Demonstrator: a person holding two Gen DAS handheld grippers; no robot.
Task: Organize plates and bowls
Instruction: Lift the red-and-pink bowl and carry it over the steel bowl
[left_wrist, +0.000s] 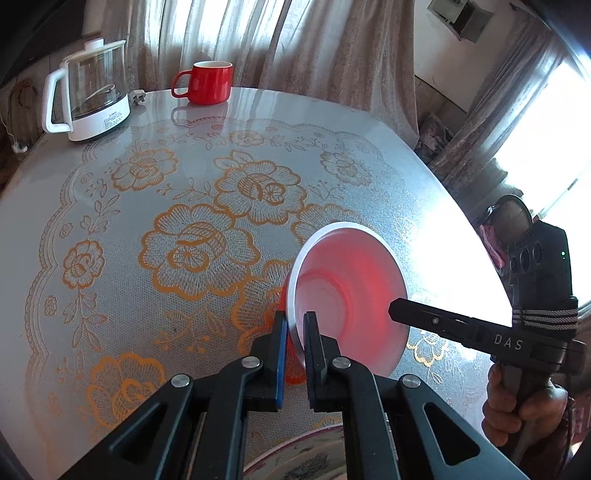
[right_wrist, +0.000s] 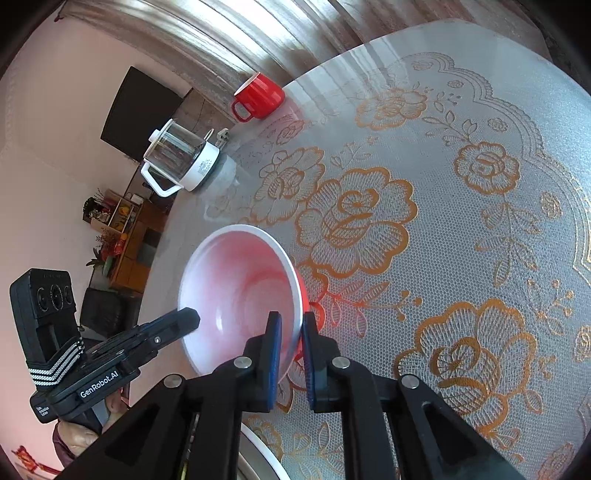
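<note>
A bowl (left_wrist: 351, 280), white inside and red outside, is held tilted above the table by both grippers. My left gripper (left_wrist: 295, 332) is shut on its near rim. My right gripper (right_wrist: 291, 332) is shut on the opposite rim of the bowl (right_wrist: 240, 288). The right gripper shows in the left wrist view (left_wrist: 399, 308), and the left gripper shows in the right wrist view (right_wrist: 190, 319). A patterned plate (left_wrist: 306, 454) lies on the table below the grippers; only its edge (right_wrist: 258, 450) shows in the right wrist view.
A red mug (left_wrist: 208, 83) and a glass kettle with a white base (left_wrist: 92, 92) stand at the far edge of the round table, which has a lace floral cover (left_wrist: 184, 240). Curtains hang behind. The mug (right_wrist: 260, 96) and the kettle (right_wrist: 181, 158) also show in the right wrist view.
</note>
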